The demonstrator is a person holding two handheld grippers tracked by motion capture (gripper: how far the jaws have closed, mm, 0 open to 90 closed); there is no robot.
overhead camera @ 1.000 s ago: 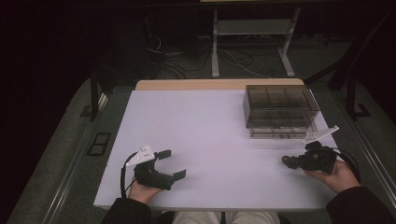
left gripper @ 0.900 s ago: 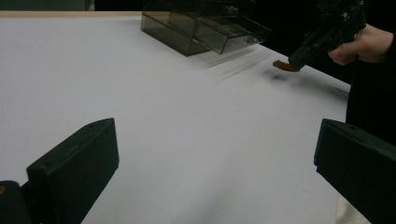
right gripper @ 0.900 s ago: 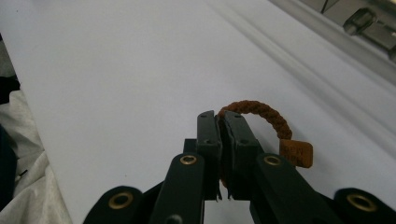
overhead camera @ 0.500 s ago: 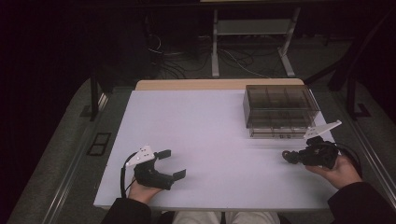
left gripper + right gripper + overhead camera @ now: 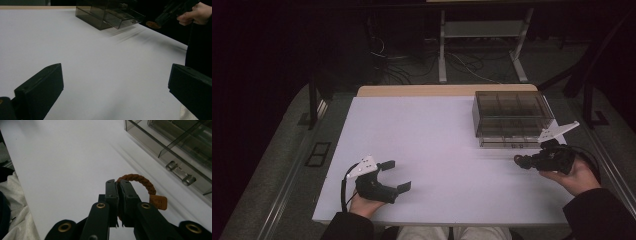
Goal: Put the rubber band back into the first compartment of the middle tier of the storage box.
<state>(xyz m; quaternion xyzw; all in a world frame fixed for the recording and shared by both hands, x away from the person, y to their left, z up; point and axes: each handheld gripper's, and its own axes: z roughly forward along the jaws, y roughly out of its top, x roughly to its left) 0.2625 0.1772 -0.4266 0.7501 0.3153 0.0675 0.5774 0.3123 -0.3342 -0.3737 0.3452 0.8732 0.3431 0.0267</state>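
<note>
The high view looks down and forward over the table (image 5: 437,145); both gripper views sit low and close, sharing the drawer box (image 5: 110,13).

Bench (image 5: 437,145): smooth, matt white top; far edge shows a pale wood-look strip. Drawer box (image 5: 511,117): smoky, see-through plastic, glossy, with clear knobs. Bracelet (image 5: 140,181): brown braided cord, rough, carrying a tan leather-like tag. Right tongs (image 5: 119,192) and left tongs (image 5: 394,175): matt black plastic; brass-coloured rivets on the right.
</note>
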